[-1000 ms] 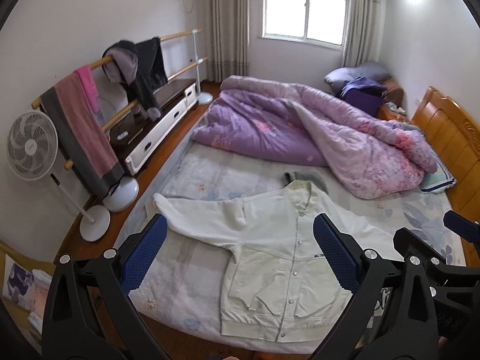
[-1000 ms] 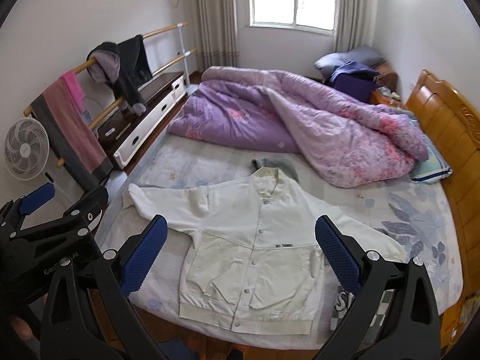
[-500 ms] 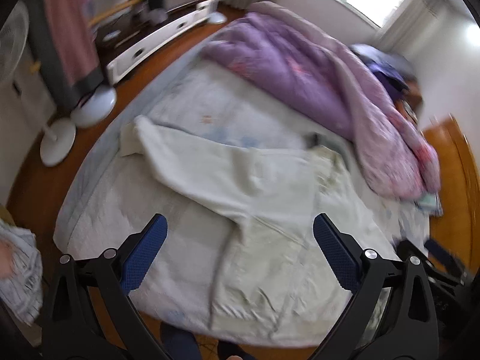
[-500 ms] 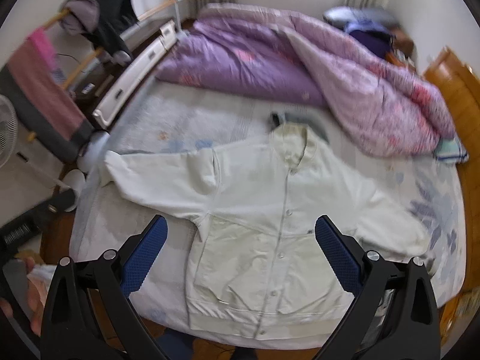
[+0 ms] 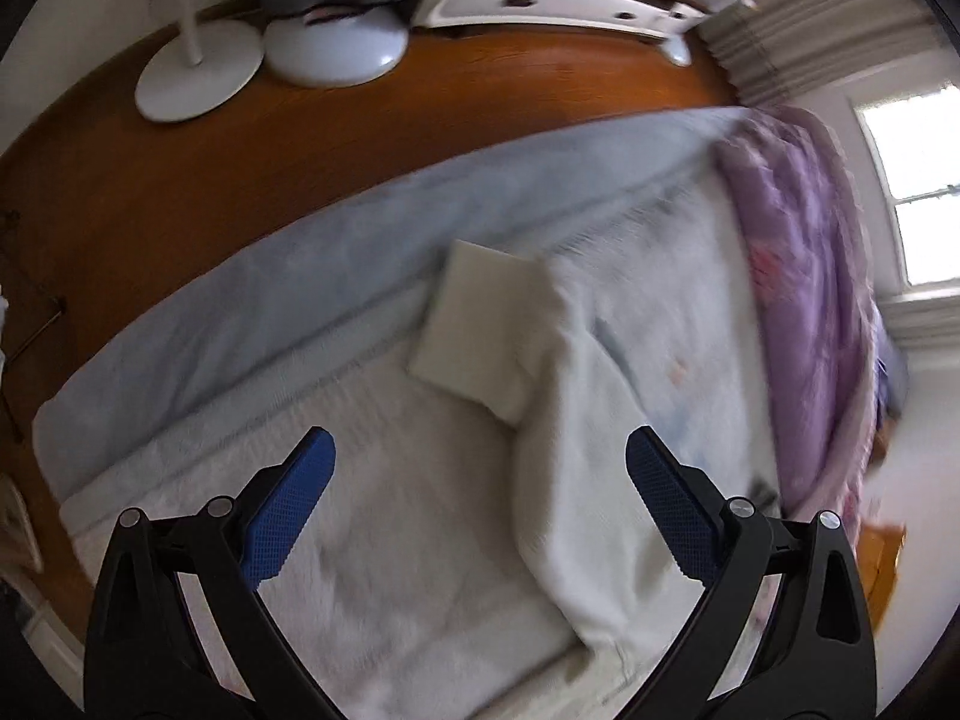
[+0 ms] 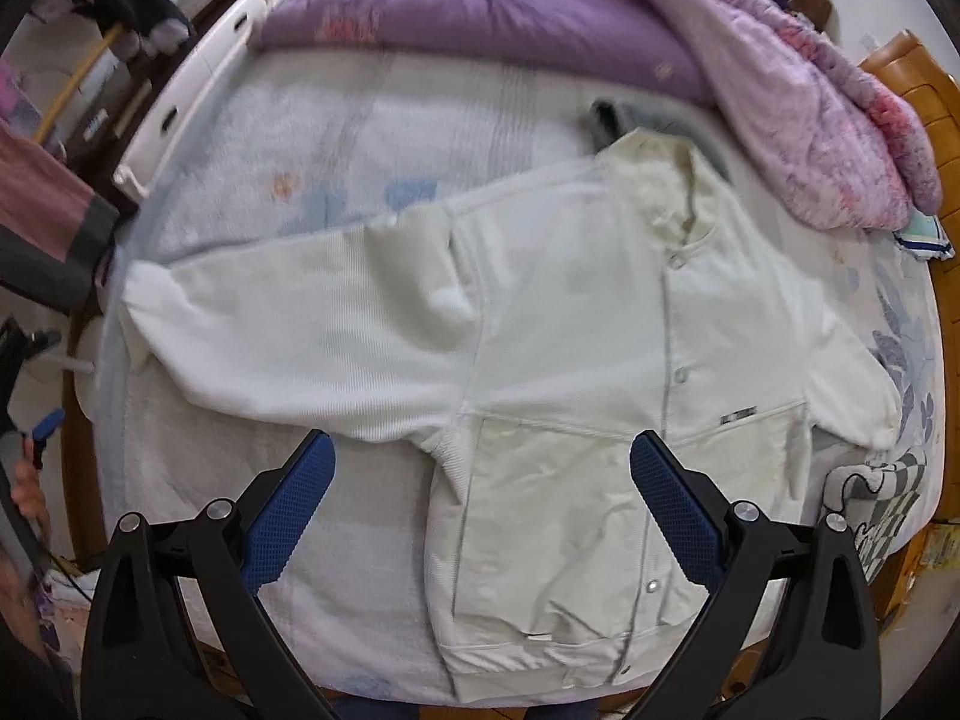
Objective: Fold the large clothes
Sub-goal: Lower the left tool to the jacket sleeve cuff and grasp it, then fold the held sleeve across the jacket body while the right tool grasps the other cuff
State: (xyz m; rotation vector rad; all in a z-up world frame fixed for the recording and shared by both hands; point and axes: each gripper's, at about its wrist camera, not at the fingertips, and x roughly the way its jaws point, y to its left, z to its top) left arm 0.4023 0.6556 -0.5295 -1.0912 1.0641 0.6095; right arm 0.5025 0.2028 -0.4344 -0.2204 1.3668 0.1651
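Jacket point(image 6: 558, 324) is lying flat, front up, on the bed point(image 6: 312, 138), sleeves spread. Left gripper point(image 5: 480, 498) is hanging wide open over the sleeve cuff point(image 5: 474, 324) at the bed's edge; right gripper point(image 6: 480, 498) is gaping wide above the hem, gripping nothing.

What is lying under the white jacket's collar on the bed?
A dark grey cloth pokes out behind the white jacket collar; most of it is covered, so I cannot tell what it is.
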